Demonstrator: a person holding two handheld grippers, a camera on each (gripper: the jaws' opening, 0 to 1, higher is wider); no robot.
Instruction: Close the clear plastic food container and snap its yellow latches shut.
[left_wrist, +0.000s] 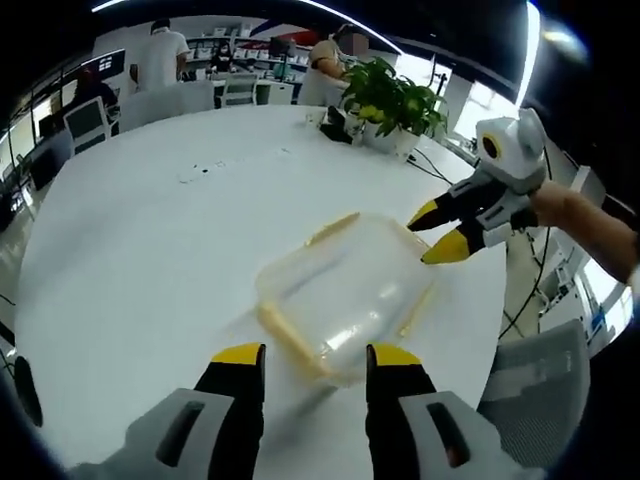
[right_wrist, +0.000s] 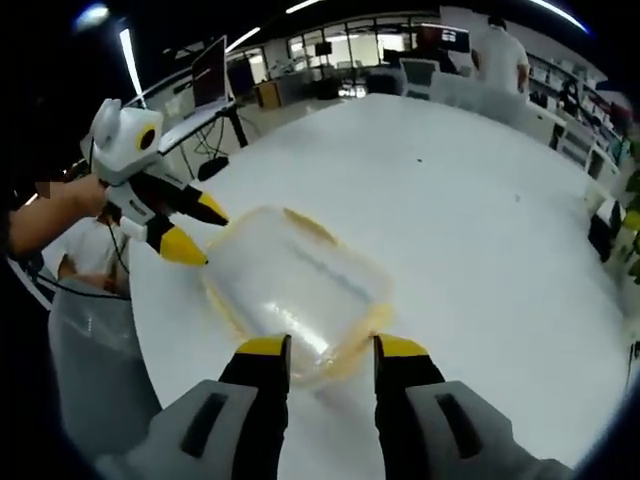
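Note:
A clear plastic food container (left_wrist: 345, 290) with yellow latches (left_wrist: 285, 335) lies on the round white table (left_wrist: 150, 250), close to its edge. Its lid looks to be resting on top; whether the latches are snapped I cannot tell. My left gripper (left_wrist: 317, 358) stands open just short of the container's near side. My right gripper (left_wrist: 433, 236) comes in from the right, open, its yellow tips at the container's far corner. In the right gripper view the container (right_wrist: 295, 290) sits just beyond my open right gripper (right_wrist: 332, 348), and the left gripper (right_wrist: 198, 232) is open by its left corner.
A potted plant (left_wrist: 395, 100) and dark cables stand at the table's far side. A grey chair (left_wrist: 530, 390) sits off the table edge near the container. People and desks fill the office behind. The same grey chair (right_wrist: 95, 370) shows at the lower left.

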